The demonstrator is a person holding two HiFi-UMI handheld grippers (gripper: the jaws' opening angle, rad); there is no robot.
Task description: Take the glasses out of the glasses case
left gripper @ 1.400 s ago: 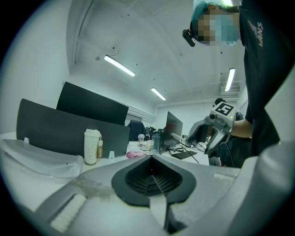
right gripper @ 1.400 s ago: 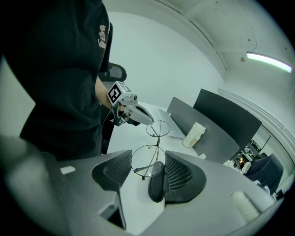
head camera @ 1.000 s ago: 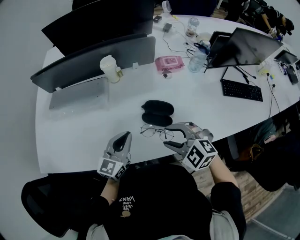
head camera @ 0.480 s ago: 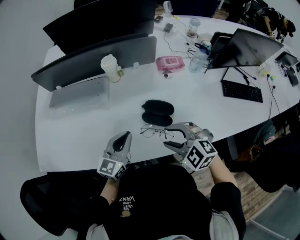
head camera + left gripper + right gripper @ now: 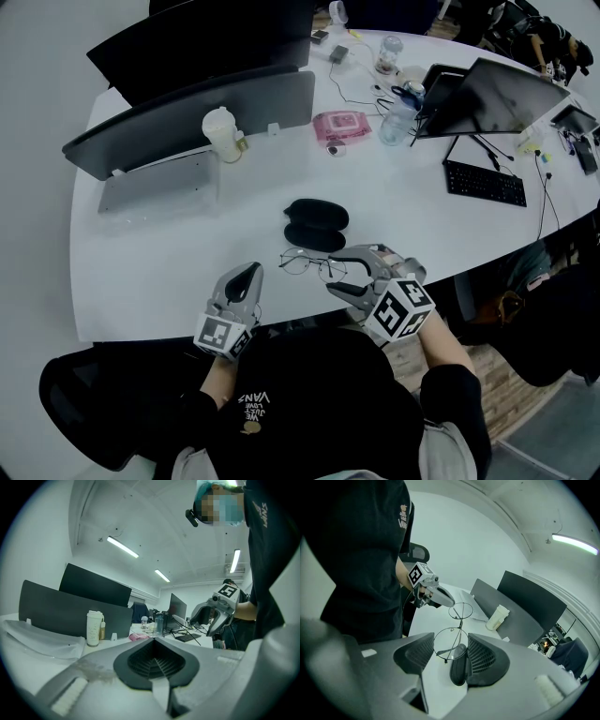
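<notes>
— What is closest?
— The left gripper (image 5: 249, 274). Its jaws are squeezed together, with nothing in them. The right gripper (image 5: 330, 271) has its jaws wide apart, one on each side of a lens.
— Where are the glasses (image 5: 315, 266)?
— Flat on the white table (image 5: 169, 253), just in front of the black glasses case (image 5: 316, 225). Farther back stands a white cup (image 5: 219, 136).

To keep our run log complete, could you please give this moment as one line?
glasses case: open | glasses: outside it, on table | right gripper: open, one lens between jaws | left gripper: shut, empty
</notes>
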